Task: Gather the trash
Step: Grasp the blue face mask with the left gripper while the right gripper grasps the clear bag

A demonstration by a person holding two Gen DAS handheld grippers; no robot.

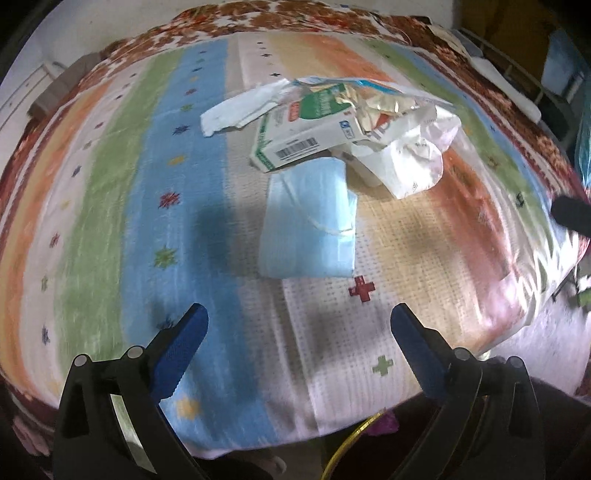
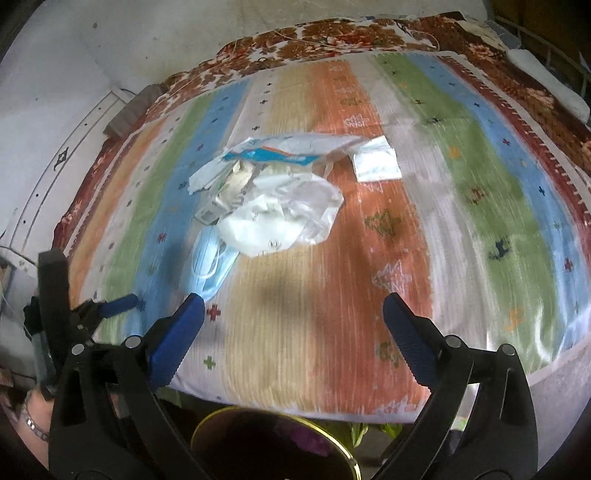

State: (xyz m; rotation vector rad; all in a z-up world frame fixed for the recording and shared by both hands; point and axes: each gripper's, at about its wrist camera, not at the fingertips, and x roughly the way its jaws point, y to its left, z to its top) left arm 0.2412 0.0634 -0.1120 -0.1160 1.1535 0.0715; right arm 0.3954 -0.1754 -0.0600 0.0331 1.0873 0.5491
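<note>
A heap of trash lies on a striped bedspread [image 1: 110, 206]. In the left wrist view a light blue face mask [image 1: 310, 225] lies nearest, with a green and white carton [image 1: 306, 129], crumpled white wrappers [image 1: 413, 162] and torn packaging behind it. My left gripper [image 1: 299, 317] hangs open just short of the mask, nothing between its blue pads. The right wrist view shows the same mask [image 2: 210, 262], the white wrappers [image 2: 280, 214] and a separate folded white paper [image 2: 375, 164] farther back. My right gripper [image 2: 291, 306] is open and empty above the bedspread [image 2: 480, 206]. The left gripper [image 2: 122, 304] shows at that view's left edge.
A dark round bin with a gold rim [image 2: 351, 458] sits below the bed's near edge, under my right gripper. A brown floral blanket [image 2: 351, 33] lies along the far side. A white wall [image 2: 55, 74] runs at the left. A person's hand [image 2: 29, 417] is at the lower left.
</note>
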